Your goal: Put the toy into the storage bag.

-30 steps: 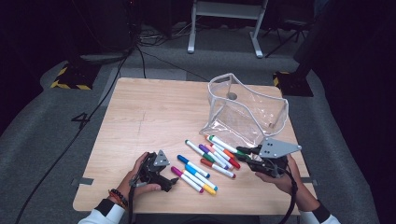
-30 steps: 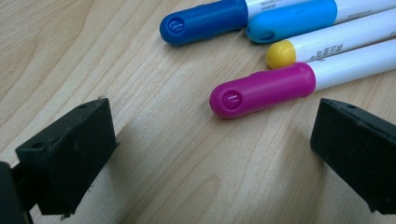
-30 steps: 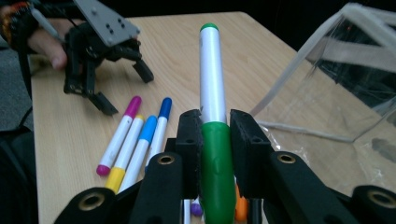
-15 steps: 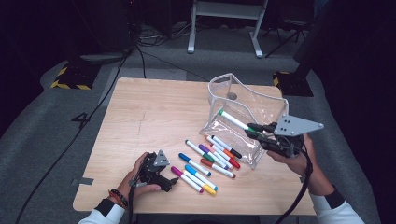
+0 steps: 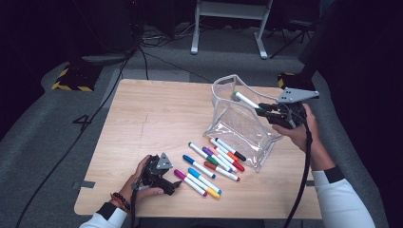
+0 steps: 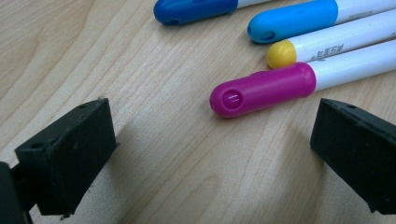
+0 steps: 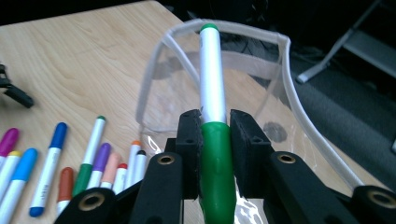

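Now | right gripper [image 7: 212,126] is clamping a green marker [image 7: 212,84] over the clear pouch [image 5: 237,124] | left gripper [image 6: 215,154] is resting wide open, empty | pouch apparently empty | other markers [image 5: 214,164] are waiting on the table [image 5: 142,118].

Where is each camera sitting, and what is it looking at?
High view: above the person's side, looking down on the table; both forearms and claws show.
Left gripper view: on the left claw, low over the wood, facing the pink marker between open jaws.
Right gripper view: on the right claw, gripping the green marker at the clear pouch.
Shared: high and right gripper views both show the pouch.
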`<state>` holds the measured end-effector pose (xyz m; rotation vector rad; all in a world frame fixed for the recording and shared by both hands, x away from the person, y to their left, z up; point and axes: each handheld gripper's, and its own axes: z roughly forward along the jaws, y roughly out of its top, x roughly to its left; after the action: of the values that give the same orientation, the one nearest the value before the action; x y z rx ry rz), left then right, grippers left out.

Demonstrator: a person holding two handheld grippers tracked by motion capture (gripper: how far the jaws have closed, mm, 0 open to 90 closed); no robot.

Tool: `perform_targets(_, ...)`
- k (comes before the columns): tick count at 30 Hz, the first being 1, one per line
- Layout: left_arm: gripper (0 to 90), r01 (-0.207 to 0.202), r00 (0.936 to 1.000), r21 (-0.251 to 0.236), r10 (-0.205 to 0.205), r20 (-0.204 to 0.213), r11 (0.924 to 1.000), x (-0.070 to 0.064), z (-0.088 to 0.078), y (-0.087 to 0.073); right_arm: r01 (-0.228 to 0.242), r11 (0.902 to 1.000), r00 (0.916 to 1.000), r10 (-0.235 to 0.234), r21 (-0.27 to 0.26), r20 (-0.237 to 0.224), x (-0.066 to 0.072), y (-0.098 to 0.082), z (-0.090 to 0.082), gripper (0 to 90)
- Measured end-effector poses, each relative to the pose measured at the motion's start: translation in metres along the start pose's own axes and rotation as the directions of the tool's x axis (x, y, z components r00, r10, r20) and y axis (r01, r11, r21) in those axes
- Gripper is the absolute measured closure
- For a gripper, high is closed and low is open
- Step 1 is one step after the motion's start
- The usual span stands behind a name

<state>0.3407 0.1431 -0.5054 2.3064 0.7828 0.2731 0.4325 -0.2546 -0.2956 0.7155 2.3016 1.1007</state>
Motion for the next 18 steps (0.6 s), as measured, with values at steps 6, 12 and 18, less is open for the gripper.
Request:
perform_targets(6,0.3,0.000,1.0000,0.000,0.000,0.000,1.0000,0.000,0.000,0.000,-0.056,0.9945,0.9983,0.055,0.088,0.017,-0.019,-0.003,0.021,74.6)
perform_targets(12,0.3,-0.001,1.0000,0.000,0.001,0.000,1.0000,0.000,0.000,0.000,-0.052,0.9732,0.9986,0.050,0.224,0.014,-0.019,-0.006,0.038,74.5)
perform_targets(18,0.3,-0.004,1.0000,0.001,0.004,0.003,1.0000,0.000,0.000,0.000,0.012,0.9314,0.9974,0.014,0.364,-0.070,-0.010,-0.004,0.045,74.5)
